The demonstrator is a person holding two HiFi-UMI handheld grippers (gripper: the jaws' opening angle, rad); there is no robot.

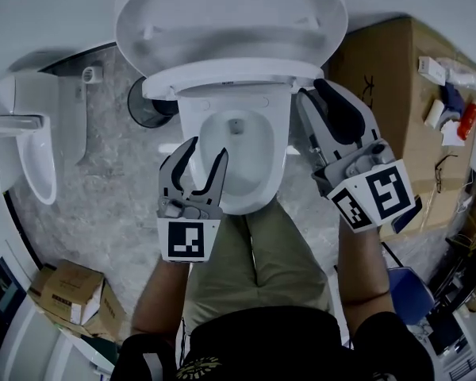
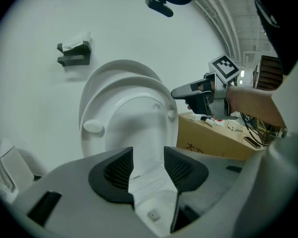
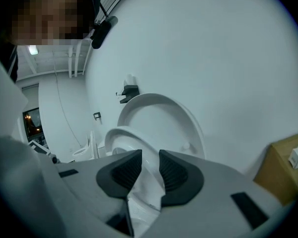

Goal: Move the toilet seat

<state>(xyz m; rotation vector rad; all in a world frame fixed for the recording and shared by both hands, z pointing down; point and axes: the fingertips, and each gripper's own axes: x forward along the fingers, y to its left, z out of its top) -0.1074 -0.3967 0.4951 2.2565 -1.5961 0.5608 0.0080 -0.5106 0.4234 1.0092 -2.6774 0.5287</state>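
Holding a gripper in each hand, person stands over the bowl [image 1: 263,129], centre of head view. Lid [image 1: 230,14] is fully up at top centre. Toilet seat [image 1: 222,76] is half-raised just in front of it, tilted over the bowl's back. Right gripper [image 1: 311,90] is right of centre, tips at seat's right rim — jaws narrow w/ rim in the gap, pads not visibly pressing. Left gripper [image 1: 206,149] is lower centre over bowl's front — jaws wide, nothing btwn them. Cardboard box [image 1: 397,70] upper right.

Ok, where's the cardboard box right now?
In the head view the cardboard box stands at the right, beside the toilet bowl, with small items lying on its top.
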